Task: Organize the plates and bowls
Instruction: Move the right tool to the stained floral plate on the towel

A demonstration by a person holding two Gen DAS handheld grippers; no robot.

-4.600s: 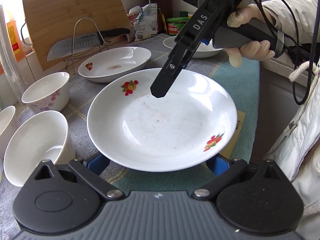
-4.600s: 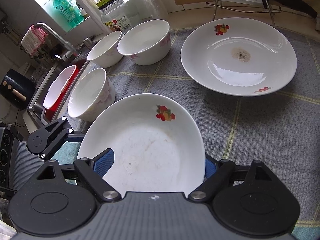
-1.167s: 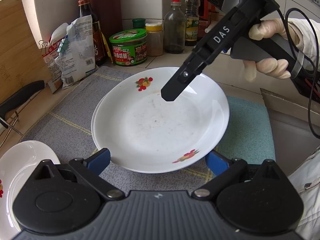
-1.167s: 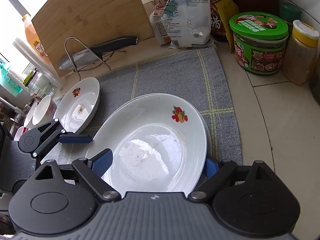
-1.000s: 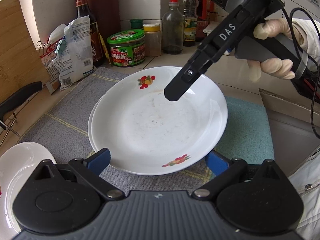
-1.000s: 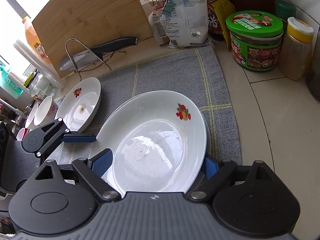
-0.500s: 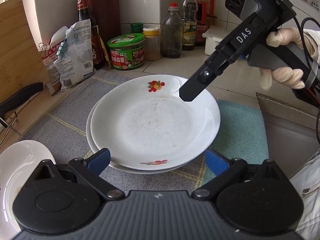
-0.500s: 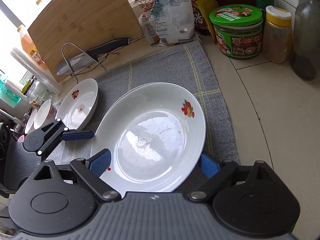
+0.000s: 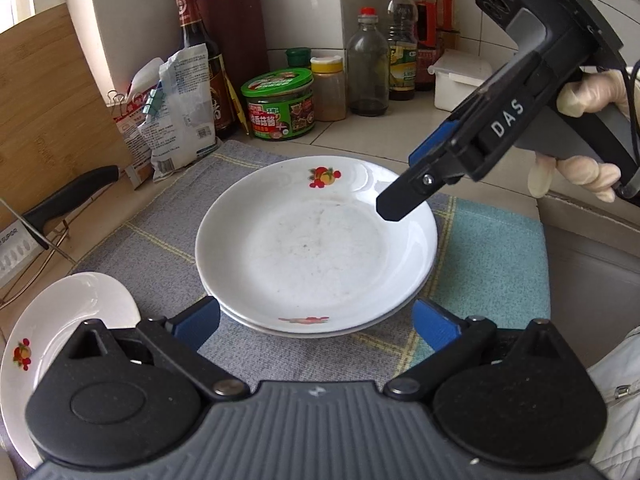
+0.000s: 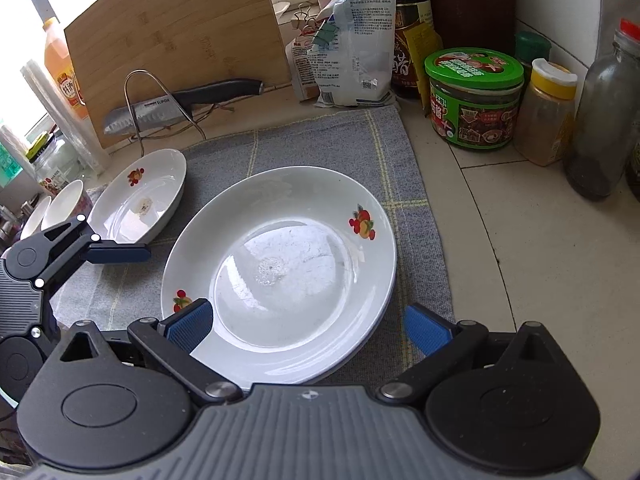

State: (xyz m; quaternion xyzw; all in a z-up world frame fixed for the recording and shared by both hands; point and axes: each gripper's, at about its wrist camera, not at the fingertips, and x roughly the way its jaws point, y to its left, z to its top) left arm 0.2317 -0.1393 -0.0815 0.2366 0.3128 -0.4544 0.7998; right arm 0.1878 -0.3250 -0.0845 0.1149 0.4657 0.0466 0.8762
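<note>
A white plate with fruit prints (image 9: pixel 316 240) lies stacked on a second white plate (image 9: pixel 320 330) on the grey cloth; the stack also shows in the right wrist view (image 10: pixel 280 264). My left gripper (image 9: pixel 316 326) is open, just short of the stack's near rim. My right gripper (image 10: pixel 308 326) is open, its pads either side of the stack's rim without gripping; it also shows in the left wrist view (image 9: pixel 394 206). A third fruit-print plate (image 10: pixel 140 196) lies to the left, with bowls (image 10: pixel 66 204) beyond it.
A green-lidded jar (image 10: pixel 474 98), a spice jar (image 10: pixel 548 112) and bottles (image 9: pixel 368 64) stand at the back right. A cutting board (image 10: pixel 180 32), a knife on a wire rack (image 10: pixel 180 102) and a food bag (image 10: pixel 352 44) stand behind the cloth (image 10: pixel 320 144). A teal mat (image 9: pixel 492 256) lies beside the stack.
Both grippers carried the plate from beside the bowls and set it onto another plate. Over the last second both let go and drew back from the stack.
</note>
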